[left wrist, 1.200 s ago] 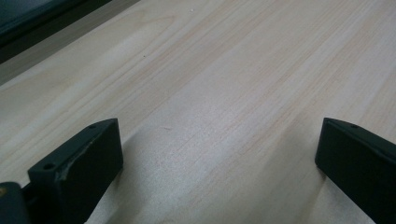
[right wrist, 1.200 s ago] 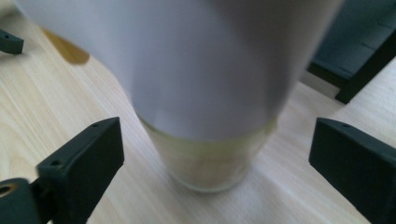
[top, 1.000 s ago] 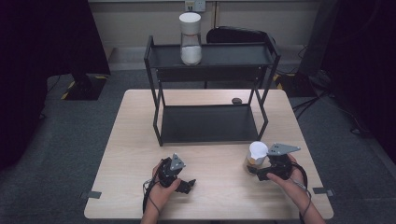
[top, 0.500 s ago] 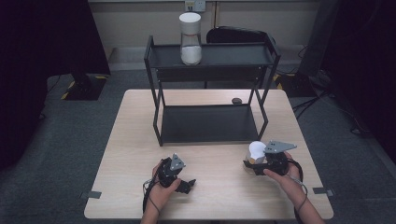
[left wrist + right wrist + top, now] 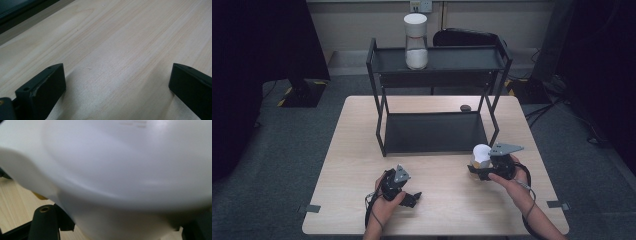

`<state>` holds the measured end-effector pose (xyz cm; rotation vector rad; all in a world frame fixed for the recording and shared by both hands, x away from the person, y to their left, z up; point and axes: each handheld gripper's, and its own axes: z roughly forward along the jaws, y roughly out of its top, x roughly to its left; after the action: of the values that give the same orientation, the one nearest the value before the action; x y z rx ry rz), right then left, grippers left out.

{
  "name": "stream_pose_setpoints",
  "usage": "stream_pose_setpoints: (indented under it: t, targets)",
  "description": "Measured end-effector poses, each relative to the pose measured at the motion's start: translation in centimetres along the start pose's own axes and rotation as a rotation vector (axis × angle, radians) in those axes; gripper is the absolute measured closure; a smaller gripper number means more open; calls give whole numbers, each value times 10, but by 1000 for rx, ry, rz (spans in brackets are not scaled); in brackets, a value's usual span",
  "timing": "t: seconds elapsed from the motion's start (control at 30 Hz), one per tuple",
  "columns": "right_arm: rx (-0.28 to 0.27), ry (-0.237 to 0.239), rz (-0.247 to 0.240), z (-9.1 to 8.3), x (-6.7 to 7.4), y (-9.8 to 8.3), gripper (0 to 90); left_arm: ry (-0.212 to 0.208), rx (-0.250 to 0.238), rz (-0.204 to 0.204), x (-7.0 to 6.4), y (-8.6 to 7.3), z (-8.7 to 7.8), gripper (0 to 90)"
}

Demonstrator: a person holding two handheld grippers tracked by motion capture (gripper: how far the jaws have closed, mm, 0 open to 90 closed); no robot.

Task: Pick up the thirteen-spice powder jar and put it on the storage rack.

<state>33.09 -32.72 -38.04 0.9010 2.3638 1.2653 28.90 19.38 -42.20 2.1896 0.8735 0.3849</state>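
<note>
Jar: a white-lidded jar (image 5: 481,155) sits at the right front of the desk, just ahead of the black rack, its white lid (image 5: 125,165) looming large and blurred in the right gripper view.
Right gripper: the right gripper (image 5: 484,167) has its fingers closed around that jar, low on its body.
Left gripper: the left gripper (image 5: 409,197) rests on the desk at the front left, fingers (image 5: 42,90) spread wide over bare wood.
Desk: pale wooden desk (image 5: 362,150).
Rack: black two-tier rack (image 5: 437,132) at the back.
Top shelf: a second white-lidded container (image 5: 415,42) stands there, upright.
</note>
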Motion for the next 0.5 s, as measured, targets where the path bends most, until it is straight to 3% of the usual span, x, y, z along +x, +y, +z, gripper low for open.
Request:
stream_pose_setpoints:
  t: [0.13,0.27,0.5]
  targets:
    - [13,-8,-10,4,-1,10,300,2,0,-2,0,0,0,2]
    - [1,4,13,6,-6,15,300,3,-1,-4,-1,0,0,2]
    - [14,-12,-13,8,-6,34,300,3,-1,-4,-1,0,0,2]
